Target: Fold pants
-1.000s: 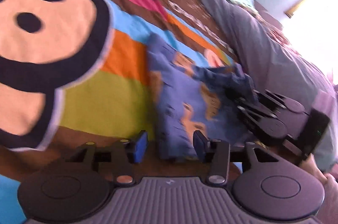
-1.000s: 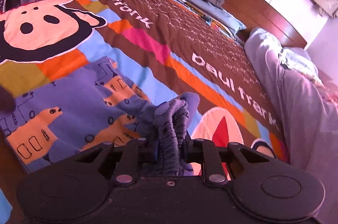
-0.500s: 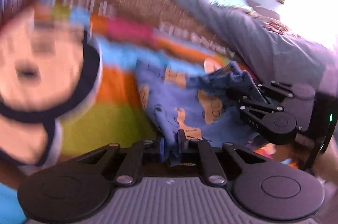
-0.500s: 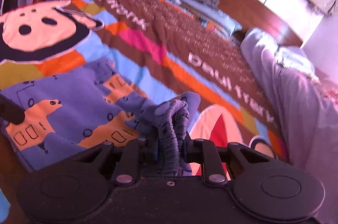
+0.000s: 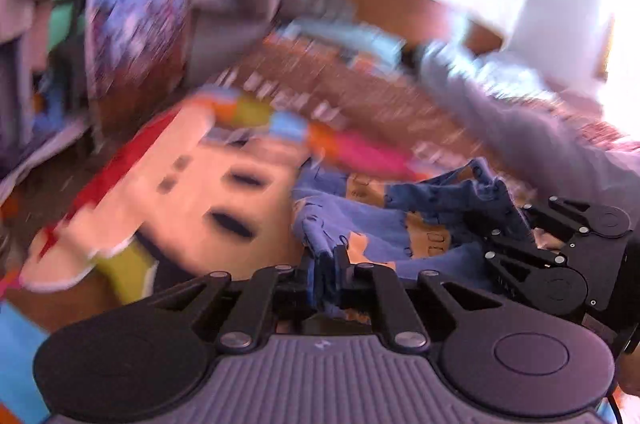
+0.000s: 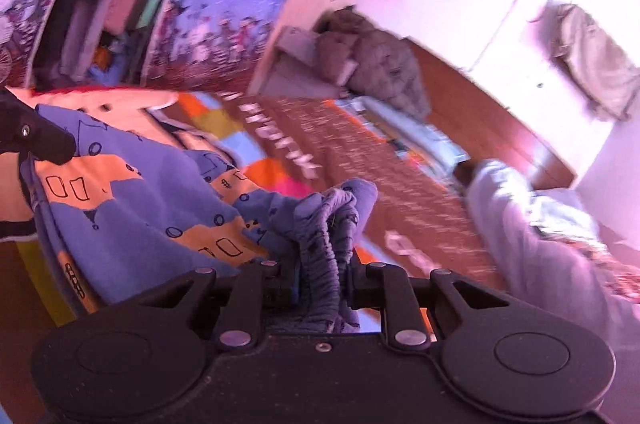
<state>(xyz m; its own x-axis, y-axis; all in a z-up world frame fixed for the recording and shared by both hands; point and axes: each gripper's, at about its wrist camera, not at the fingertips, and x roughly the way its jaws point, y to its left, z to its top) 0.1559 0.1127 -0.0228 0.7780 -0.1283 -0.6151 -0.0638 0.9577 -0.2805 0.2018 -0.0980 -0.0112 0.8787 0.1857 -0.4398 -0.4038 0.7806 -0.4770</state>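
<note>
Blue printed pants (image 6: pixel 132 208) pinched in both jaws, left gripper (image 5: pixel 326 276) nearly closed on an edge, right gripper (image 6: pixel 324 280) clamping seemingly the gathered waistband

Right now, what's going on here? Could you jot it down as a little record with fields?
setting: bed with a colourful cartoon bedspread
garment: blue pants with orange animal prints
left gripper: shut on a bunched edge of the pants
right gripper: shut on the gathered elastic waistband
cloth state: stretched between the two grippers, partly lifted off the bedspread
image quality: left view badly blurred
also in view: grey quilt along the bed's right side
</note>
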